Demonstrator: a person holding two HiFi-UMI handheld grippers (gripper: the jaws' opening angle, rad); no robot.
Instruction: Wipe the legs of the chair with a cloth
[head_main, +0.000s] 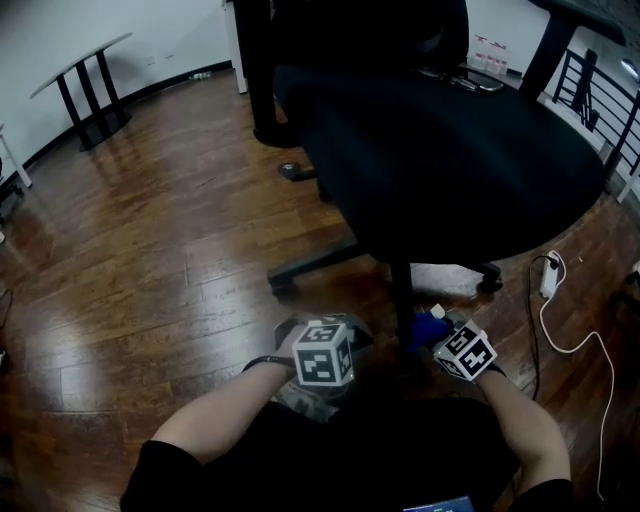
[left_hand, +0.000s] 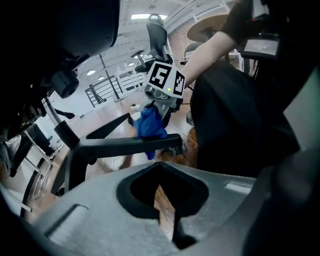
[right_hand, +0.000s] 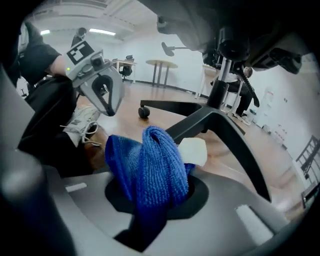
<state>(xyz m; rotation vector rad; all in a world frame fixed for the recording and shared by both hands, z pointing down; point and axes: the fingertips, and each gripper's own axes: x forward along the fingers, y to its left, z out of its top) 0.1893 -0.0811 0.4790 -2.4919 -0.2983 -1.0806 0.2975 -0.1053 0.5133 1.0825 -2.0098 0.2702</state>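
Right gripper view: my right claw clamps the blue cloth, bunched between its jaws, near the chair leg; my left claw is closed, empty.

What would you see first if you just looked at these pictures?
The big black chair fills the top of the head view, its legs spread over the shiny wooden floor. Next comes the bright blue cloth, bunched in the right claw down near those legs. The left claw is close by, shut with nothing in it.
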